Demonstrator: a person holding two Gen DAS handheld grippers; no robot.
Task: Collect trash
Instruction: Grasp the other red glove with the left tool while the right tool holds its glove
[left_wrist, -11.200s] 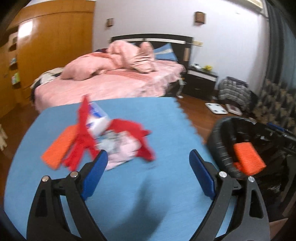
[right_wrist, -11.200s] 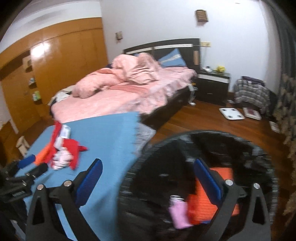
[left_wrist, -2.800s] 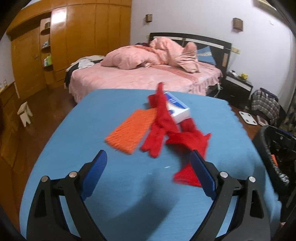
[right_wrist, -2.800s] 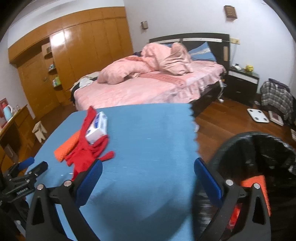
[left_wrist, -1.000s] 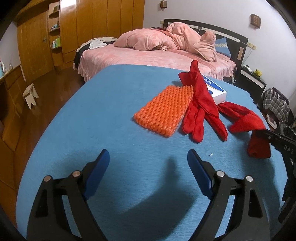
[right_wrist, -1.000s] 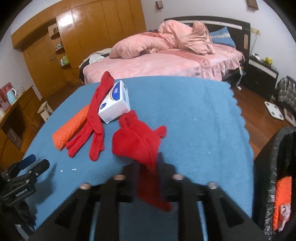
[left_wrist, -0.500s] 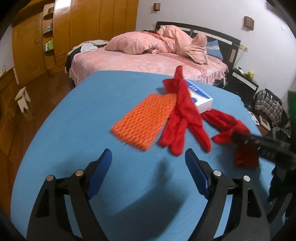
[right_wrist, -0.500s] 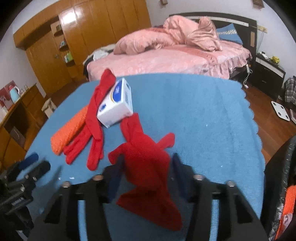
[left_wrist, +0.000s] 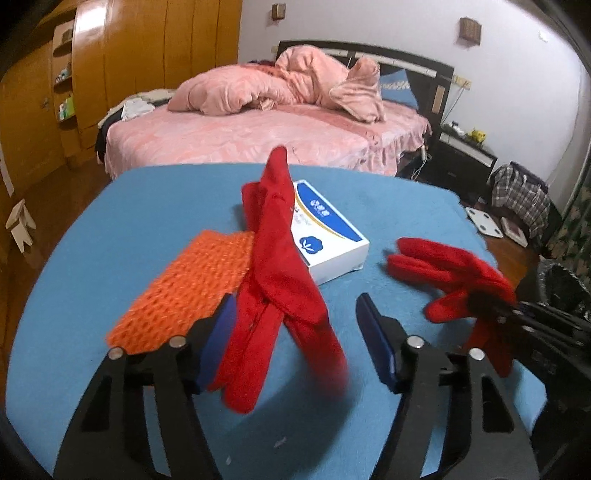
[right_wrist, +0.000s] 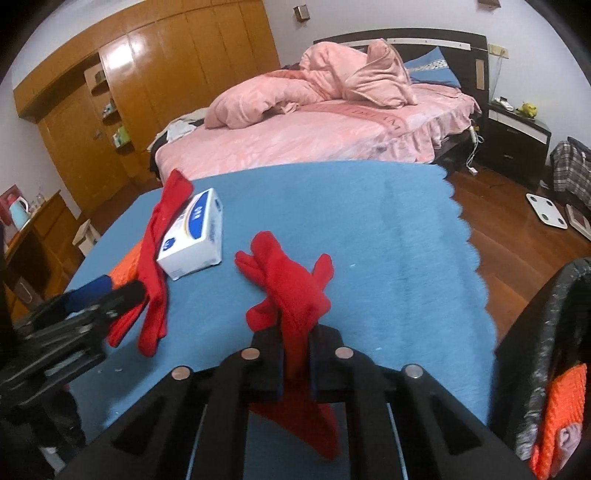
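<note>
On the blue-covered table (left_wrist: 140, 206) a long red glove (left_wrist: 277, 273) drapes over a white and blue box (left_wrist: 328, 236) and an orange mesh pad (left_wrist: 195, 288). My left gripper (left_wrist: 295, 343) straddles the glove's near end; its jaws are closing and the right pad stands clear of the cloth. A second red glove (right_wrist: 291, 288) lies to the right, and my right gripper (right_wrist: 297, 343) is shut on its cuff. The left wrist view shows that glove (left_wrist: 454, 269) pinched by the right gripper (left_wrist: 491, 306). The right wrist view also shows the box (right_wrist: 195, 236) and the left gripper (right_wrist: 107, 291).
A black trash bin (right_wrist: 546, 325) stands off the table's right edge with an orange mesh piece (right_wrist: 565, 406) inside. A pink bed (left_wrist: 258, 136) lies beyond the table, a wooden wardrobe (right_wrist: 166, 85) at the left, and a white scale (right_wrist: 546, 210) on the wooden floor.
My left gripper moved forward over the long red glove and its jaws narrowed around it. My right gripper's jaws went from apart around the second red glove to shut on it.
</note>
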